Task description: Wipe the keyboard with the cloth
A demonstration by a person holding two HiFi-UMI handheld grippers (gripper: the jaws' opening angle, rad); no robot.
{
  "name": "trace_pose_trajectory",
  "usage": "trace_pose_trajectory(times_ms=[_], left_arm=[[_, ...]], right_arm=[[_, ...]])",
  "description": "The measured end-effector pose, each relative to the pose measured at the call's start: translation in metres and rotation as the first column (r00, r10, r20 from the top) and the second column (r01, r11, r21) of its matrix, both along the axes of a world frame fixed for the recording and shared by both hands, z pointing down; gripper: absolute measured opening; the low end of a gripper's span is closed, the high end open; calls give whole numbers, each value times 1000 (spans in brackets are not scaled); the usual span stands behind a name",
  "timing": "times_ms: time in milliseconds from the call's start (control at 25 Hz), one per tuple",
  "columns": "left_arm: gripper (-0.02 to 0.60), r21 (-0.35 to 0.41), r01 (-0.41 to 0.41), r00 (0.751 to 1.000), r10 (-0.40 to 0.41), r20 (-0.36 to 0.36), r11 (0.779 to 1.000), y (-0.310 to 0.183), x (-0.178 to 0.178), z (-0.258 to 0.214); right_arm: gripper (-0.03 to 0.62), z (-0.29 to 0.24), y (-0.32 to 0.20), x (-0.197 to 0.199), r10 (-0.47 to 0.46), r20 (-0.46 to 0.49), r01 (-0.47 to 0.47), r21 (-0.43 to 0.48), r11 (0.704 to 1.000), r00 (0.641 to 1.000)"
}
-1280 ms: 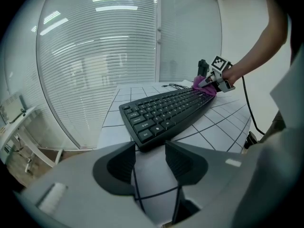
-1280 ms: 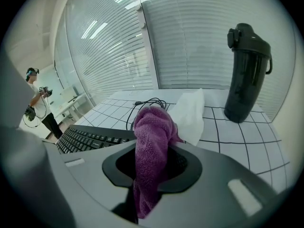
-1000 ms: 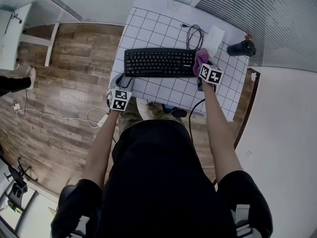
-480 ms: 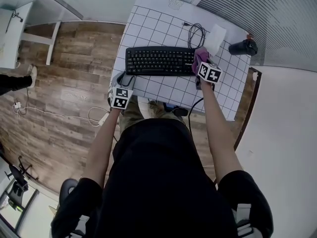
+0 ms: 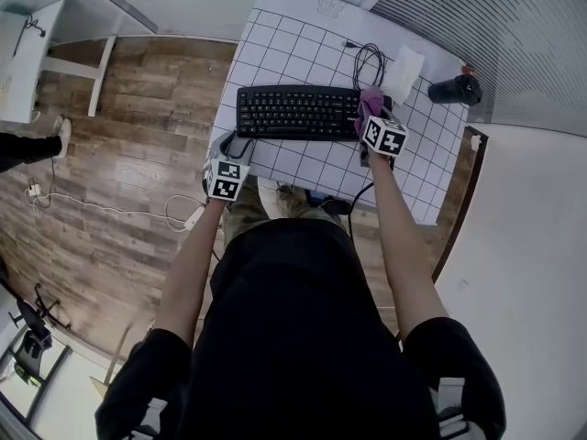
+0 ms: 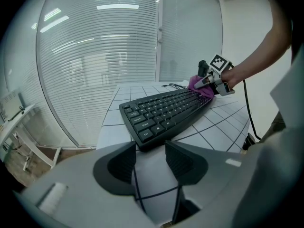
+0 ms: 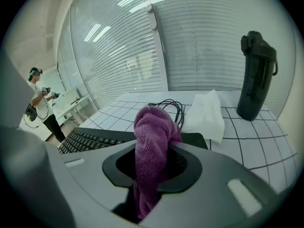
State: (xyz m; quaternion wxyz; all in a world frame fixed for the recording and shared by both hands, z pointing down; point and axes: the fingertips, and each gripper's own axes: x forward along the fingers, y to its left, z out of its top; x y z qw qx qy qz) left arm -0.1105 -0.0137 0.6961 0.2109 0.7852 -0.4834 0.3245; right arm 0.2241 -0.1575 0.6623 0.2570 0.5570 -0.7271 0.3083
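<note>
One keyboard [image 5: 298,113], one cloth [image 7: 153,132] in right tool [image 7: 154,164], one bottle [image 7: 256,75]

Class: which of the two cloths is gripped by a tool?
The purple towelling cloth, pinched in the right tool; the white cloth lies free on the table.

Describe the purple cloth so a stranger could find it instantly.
Find the white gridded table, then the black keyboard lying across it. At the keyboard's right end, the purple cloth is clamped in the right gripper. Only it is purple and held; the white cloth beside the cable lies on the table.
</note>
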Motion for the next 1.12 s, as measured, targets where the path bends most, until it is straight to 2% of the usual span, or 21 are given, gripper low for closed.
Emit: trace_pose_trajectory(times_ms=[600,920,1120], left_arm=[[173,0,1,1000,-1,-1,1000,1,0,-2],[173,-1,0,1000,0,-4,1000,0,1,-1],[173,-3,1,1000,-1,-3,1000,1,0,0]], right_arm=[[104,-4,2,-6,-19,-34,19,17,1000,999],[104,-5,2,-11,-53,-37,54,14,998,998],[104,-4,4,-31,-109,-42,109,15,994,993]])
